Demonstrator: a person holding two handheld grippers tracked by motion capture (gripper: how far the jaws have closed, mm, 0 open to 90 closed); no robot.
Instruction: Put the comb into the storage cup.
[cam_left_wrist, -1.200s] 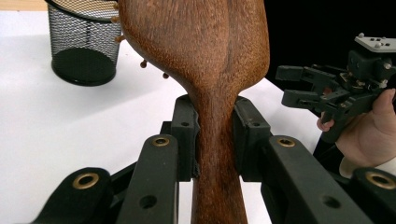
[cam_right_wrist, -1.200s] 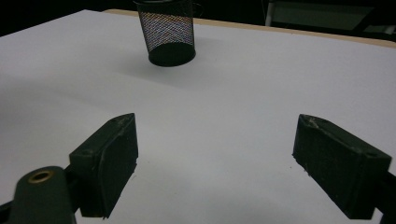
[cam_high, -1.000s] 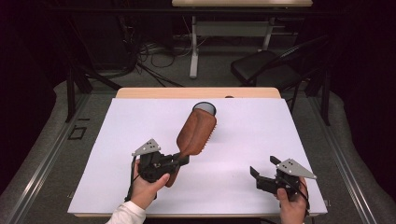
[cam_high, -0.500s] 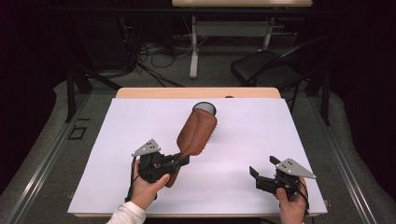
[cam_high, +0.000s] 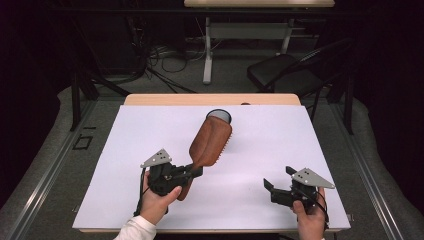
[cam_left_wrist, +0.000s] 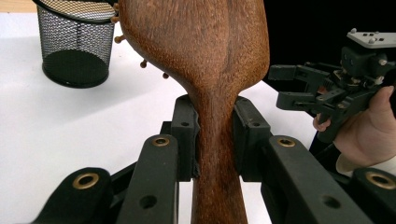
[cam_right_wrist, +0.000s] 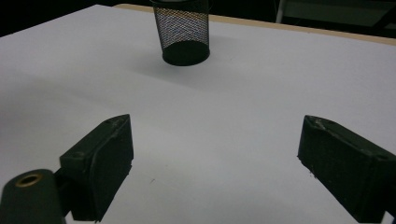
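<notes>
Holding brush up over white table, middle of frame: you did the grab. Left gripper pinches handle. Drop into mesh cup, upper middle, still left. Right gripper, lower right: jaws wide, just been opening, nothing between.

Black chair behind table; floor cables

Found no readable text, label, brand, number or sign anywhere
</notes>
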